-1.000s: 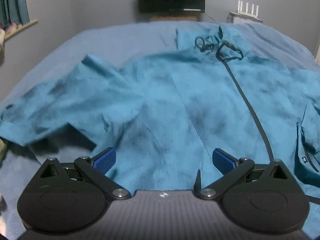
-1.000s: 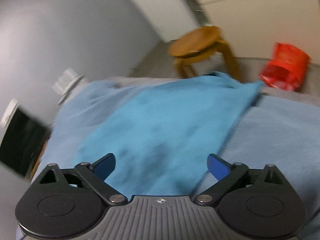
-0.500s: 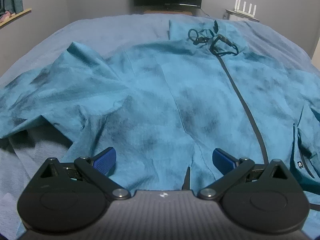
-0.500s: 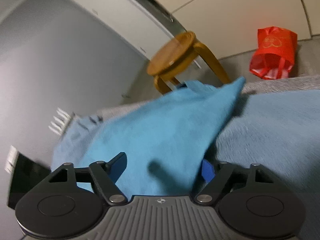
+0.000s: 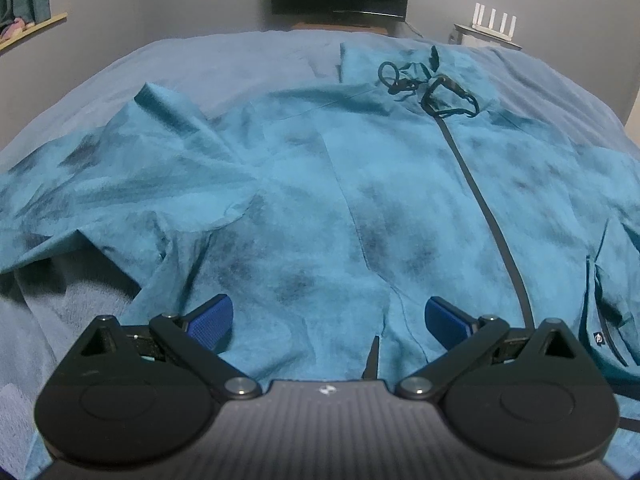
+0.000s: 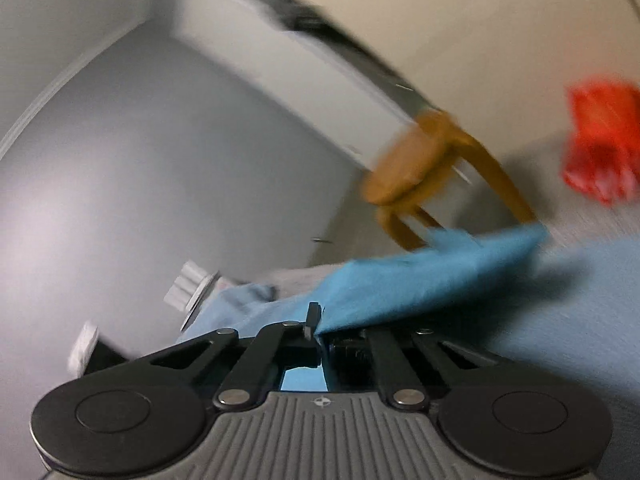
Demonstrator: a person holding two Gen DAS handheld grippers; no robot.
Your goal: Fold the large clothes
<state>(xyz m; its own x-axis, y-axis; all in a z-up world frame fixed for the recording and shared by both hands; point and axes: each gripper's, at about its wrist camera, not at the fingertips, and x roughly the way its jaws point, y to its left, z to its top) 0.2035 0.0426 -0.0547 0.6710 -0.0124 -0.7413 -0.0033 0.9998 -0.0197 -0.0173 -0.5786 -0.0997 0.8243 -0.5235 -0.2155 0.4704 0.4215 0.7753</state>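
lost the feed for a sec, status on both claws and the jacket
Right claw shut on teal zip-front jacket's edge. Left claw open above jacket, spread on blue bedcover. Nothing in the way.

The jacket (image 5: 360, 200) is teal with dark mottling and lies spread front-up on the bed (image 5: 220, 60), collar toward the far end. A dark zipper (image 5: 488, 216) runs down its front, closed. One sleeve (image 5: 120, 184) lies rumpled at the side. Another edge (image 6: 420, 280) is lifted off the bed.

Teal jacket (image 5: 360, 208) on blue bed (image 5: 224, 60)
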